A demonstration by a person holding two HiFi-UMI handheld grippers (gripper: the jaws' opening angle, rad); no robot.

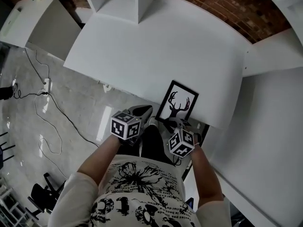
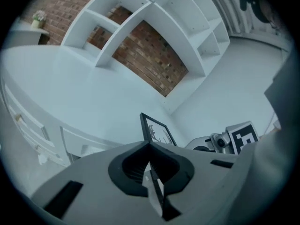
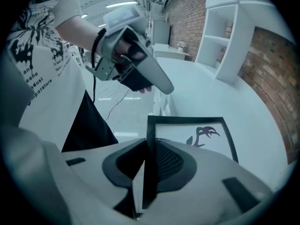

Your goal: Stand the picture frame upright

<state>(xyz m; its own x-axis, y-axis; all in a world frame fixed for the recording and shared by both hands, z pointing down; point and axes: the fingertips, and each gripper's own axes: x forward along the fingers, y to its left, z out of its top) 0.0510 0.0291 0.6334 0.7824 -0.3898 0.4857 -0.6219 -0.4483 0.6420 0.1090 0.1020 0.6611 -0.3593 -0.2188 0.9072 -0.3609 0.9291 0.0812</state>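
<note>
1. Two grippers show in the head view, close in front of the person. The picture frame (image 1: 177,103), black-edged with an antlered head on white, sits at the near edge of the white worktop (image 1: 156,46), right beside the drop to the floor (image 1: 57,108). The right gripper (image 1: 176,123) meets the frame's near end. The left gripper (image 1: 144,111) is just beside it, off the frame. Whether the frame lies flat or is already a little raised I cannot tell from here.

2. Looking along the left gripper (image 2: 152,172) in its own view, the jaws are pressed together with nothing between them. The frame (image 2: 157,131) shows beyond them, apart from them, with the right gripper (image 2: 220,142) at its side.

3. Seen from the right gripper view, the jaws of the right gripper (image 3: 149,163) pinch the frame (image 3: 197,132) along its left-hand rail, near a corner. The left gripper (image 3: 165,86) hangs above the worktop, clear of the frame.

4. What could go wrong:
   - The hold is a thin pinch on one rail. As the frame tips up, its weight may swing it about that point or slide it out of the jaws.
   - The frame is at the worktop's edge, so a slip toward the person would likely send it to the floor.
   - No view shows a back stand. If it is folded or missing, the frame may topple once let go.
   - With its jaws closed and away, the left gripper cannot steady the far side.
</note>
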